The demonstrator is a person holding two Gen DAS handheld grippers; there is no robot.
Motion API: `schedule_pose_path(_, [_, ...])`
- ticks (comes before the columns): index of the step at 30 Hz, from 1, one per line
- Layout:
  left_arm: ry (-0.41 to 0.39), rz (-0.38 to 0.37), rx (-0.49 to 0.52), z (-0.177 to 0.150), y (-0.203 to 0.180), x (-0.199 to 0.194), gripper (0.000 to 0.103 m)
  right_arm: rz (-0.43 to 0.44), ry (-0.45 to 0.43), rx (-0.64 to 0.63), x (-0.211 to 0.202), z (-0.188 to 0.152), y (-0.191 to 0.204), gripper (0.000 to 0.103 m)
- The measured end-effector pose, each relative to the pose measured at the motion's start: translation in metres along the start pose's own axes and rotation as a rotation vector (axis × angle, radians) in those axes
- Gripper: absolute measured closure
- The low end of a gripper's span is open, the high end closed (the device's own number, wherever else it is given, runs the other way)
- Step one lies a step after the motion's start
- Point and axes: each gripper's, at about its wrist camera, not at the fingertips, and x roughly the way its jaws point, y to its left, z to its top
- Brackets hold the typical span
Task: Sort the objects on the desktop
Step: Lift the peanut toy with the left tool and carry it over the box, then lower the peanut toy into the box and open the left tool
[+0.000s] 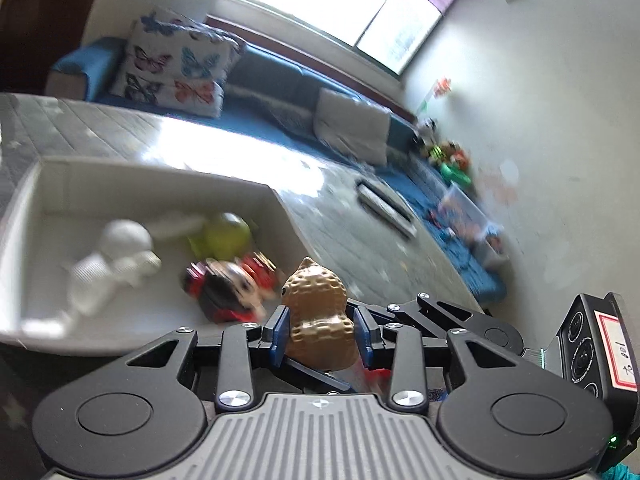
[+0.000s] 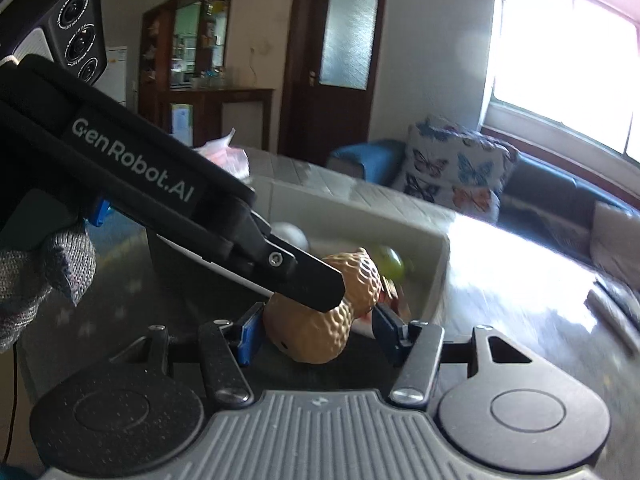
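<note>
A brown peanut-shaped toy (image 1: 318, 312) stands between the blue pads of my left gripper (image 1: 320, 330), which is shut on it. In the right wrist view the same peanut toy (image 2: 328, 312) is held by the left gripper's black fingers (image 2: 304, 276) and lies between the pads of my right gripper (image 2: 316, 334), which is open around it with gaps on both sides. Just beyond is a white bin (image 1: 60, 184) holding a white figure (image 1: 116, 260), a green toy (image 1: 224, 234) and a red-and-black doll (image 1: 232, 288).
The bin (image 2: 436, 248) sits on a grey patterned table (image 1: 340, 216). A remote-like flat device (image 1: 386, 208) lies on the table further right. A blue sofa (image 1: 280, 76) with a butterfly pillow (image 1: 176, 64) runs behind, with toys piled at its far end.
</note>
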Motion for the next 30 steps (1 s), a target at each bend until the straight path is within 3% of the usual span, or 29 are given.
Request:
schedule_pose_path(10, [0.001, 0.067, -0.081, 0.059, 0.068, 0.021, 0.065, 0.089, 0.064, 0.026, 0.092, 0.05, -0.001, 0.045])
schedule_pose_path(18, [0.045, 0.076, -0.146, 0.074, 0.107, 0.055, 0.065, 0.129, 0.187, 0.059, 0.146, 0.054, -0.02, 0.045])
schedule_pose_path(23, [0.053, 0.079, -0.183, 0.069, 0.119, 0.062, 0.068, 0.134, 0.241, 0.038, 0.157, 0.049, -0.014, 0.045])
schedule_pose_path(30, [0.05, 0.087, -0.196, 0.063, 0.123, 0.058, 0.068, 0.123, 0.242, 0.028, 0.153, 0.047, -0.007, 0.042])
